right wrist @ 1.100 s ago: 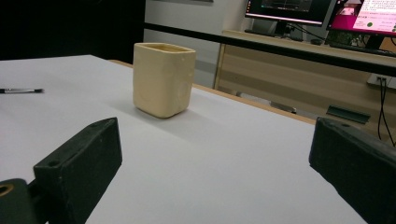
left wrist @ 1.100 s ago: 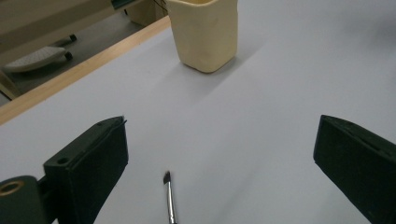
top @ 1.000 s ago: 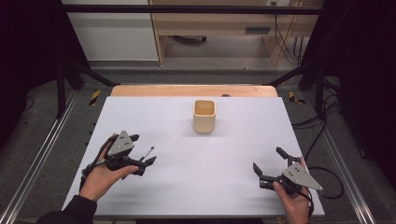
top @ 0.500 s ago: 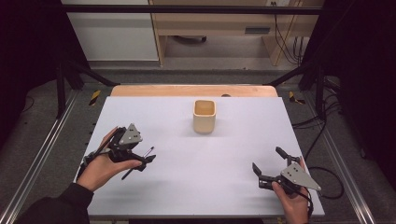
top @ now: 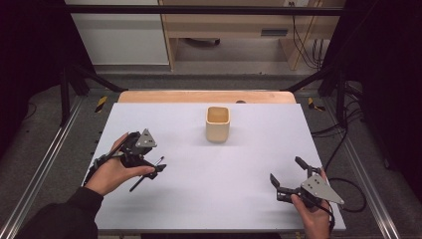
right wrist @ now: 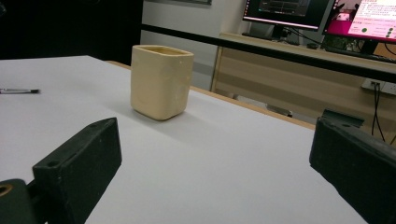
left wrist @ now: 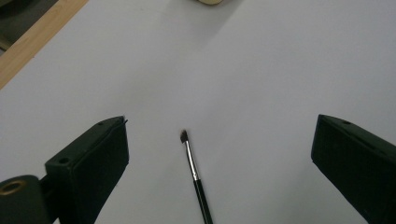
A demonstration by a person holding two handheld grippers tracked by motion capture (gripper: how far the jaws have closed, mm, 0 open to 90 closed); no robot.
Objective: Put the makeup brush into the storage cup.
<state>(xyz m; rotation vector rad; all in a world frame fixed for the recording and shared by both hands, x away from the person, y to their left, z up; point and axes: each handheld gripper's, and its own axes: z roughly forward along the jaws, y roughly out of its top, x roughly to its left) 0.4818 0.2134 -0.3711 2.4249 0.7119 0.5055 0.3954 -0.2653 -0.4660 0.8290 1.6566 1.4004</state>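
A thin black paintbrush (top: 146, 175) lies flat on the white table (top: 209, 199) at the left. My left gripper (top: 149, 162) hovers just over it, open. In the left gripper view the brush (left wrist: 196, 177) lies between the wide-apart jaws of the left gripper (left wrist: 219, 140), bristles pointing away, untouched. A cream square cup (top: 218, 123) stands upright at the table's far middle. My right gripper (top: 287, 171) rests open near the front right, holding nothing. The right gripper view looks past that gripper (right wrist: 217, 140) at the cup (right wrist: 161, 81), with the brush (right wrist: 18, 91) far off at the left.
A wooden strip (top: 206, 96) runs along the table's far edge, with a wooden bench behind it. Monitors (right wrist: 327, 18) stand beyond the table. Metal frame rails flank both sides, and a cable trails off the right edge.
My left gripper has moved a little forward and to the right, coming over the brush. The brush, the cup and the right gripper have stayed where they were.
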